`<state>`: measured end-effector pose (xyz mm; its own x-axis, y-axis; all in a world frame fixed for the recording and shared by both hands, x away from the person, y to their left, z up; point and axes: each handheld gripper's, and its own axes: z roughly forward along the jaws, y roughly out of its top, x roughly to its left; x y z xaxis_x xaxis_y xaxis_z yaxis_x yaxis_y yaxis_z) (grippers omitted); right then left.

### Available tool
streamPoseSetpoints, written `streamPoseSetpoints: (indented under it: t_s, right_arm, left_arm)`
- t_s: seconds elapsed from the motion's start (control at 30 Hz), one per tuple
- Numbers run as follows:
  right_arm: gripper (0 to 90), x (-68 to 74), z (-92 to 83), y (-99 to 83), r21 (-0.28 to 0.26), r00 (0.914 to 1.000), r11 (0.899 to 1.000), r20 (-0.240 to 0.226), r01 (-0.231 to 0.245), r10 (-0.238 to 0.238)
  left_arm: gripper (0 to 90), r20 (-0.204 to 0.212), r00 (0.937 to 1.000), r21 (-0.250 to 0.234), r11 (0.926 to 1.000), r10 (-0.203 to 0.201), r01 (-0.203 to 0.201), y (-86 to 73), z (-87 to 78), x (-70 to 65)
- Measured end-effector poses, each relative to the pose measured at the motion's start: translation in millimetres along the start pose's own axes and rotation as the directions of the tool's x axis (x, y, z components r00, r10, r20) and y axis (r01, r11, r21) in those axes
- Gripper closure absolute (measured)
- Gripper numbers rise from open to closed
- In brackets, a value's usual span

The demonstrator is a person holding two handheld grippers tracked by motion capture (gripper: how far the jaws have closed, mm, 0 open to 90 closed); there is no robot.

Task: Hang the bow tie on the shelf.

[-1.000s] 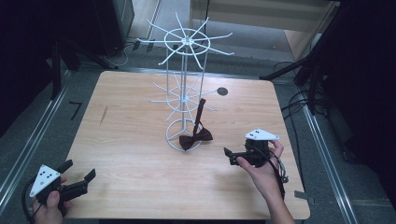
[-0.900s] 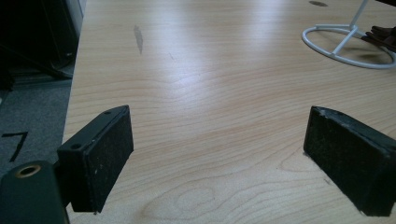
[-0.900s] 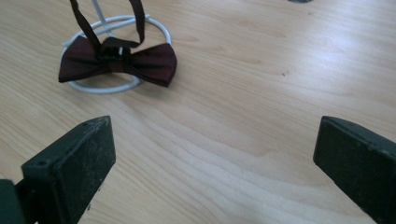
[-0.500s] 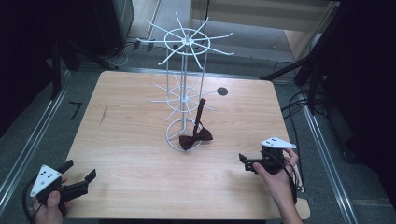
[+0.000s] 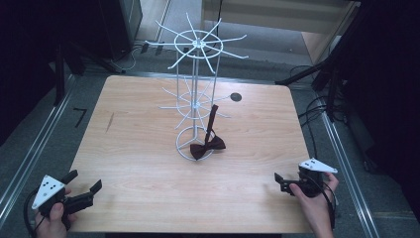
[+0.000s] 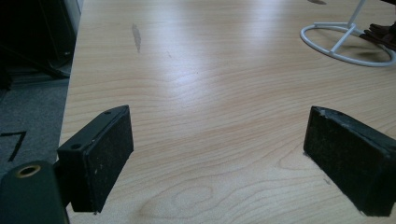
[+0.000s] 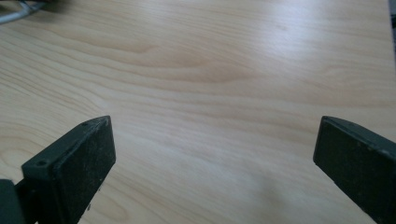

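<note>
Wooden table (image 5: 148, 148), left gripper (image 5: 84, 184) wide open, right gripper (image 5: 278, 181) wide open, both empty

In the left gripper view the white wire rack (image 6: 348, 44) sits at two o'clock, cut by the top and right edges, so only its ring base and the foot of its pole show. The dark bow tie (image 6: 383, 35) beside it is sliced by the right edge and too little shows to tell its shape. In the right gripper view a pale wire curve (image 7: 16, 14) at eleven o'clock is blurred and clipped by the corner. In the high view the bottom edge cuts off both forearms, and the small dark round mark (image 5: 236, 97) on the table at one o'clock is too small to identify.
</note>
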<state>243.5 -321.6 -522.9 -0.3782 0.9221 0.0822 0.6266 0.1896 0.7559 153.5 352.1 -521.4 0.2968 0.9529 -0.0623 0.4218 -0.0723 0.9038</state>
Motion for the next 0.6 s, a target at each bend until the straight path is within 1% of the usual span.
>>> streamPoseSetpoints:
  t_s: [0.27, 0.33, 0.4, 0.53, 0.6]
  right_arm:
    - [0.0, -26.7, -14.8, -29.8, -0.003, 0.9980, 0.998, 0.023, -0.059, 0.059]
    - [0.0, -33.3, -18.8, -37.4, -0.013, 0.9972, 0.997, 0.026, -0.070, 0.070]
    - [0.0, -38.0, -22.3, -43.4, -0.019, 0.9960, 0.996, 0.032, -0.083, 0.084]
    - [0.0, -44.5, -28.2, -53.9, -0.032, 0.9950, 0.995, 0.028, -0.095, 0.096]
    - [0.0, -47.0, -32.5, -57.5, -0.050, 0.9942, 0.993, 0.017, -0.106, 0.107]
  left_arm:
    - [9.0, 0.002, 1.0000, 0.003, 1.0000, 0.001, -0.001, 0.1, 0.3, -0.2]
    - [9.0, 0.002, 1.0000, 0.003, 1.0000, 0.001, -0.001, 0.1, 0.3, -0.1]
    - [9.0, 0.002, 1.0000, 0.003, 1.0000, 0.000, 0.000, 0.0, 0.3, -0.1]
    - [9.0, 0.001, 1.0000, 0.004, 1.0000, 0.000, 0.000, 0.0, 0.3, -0.2]
    - [9.0, -0.001, 1.0000, 0.002, 1.0000, -0.002, 0.002, 0.0, 0.3, 0.0]
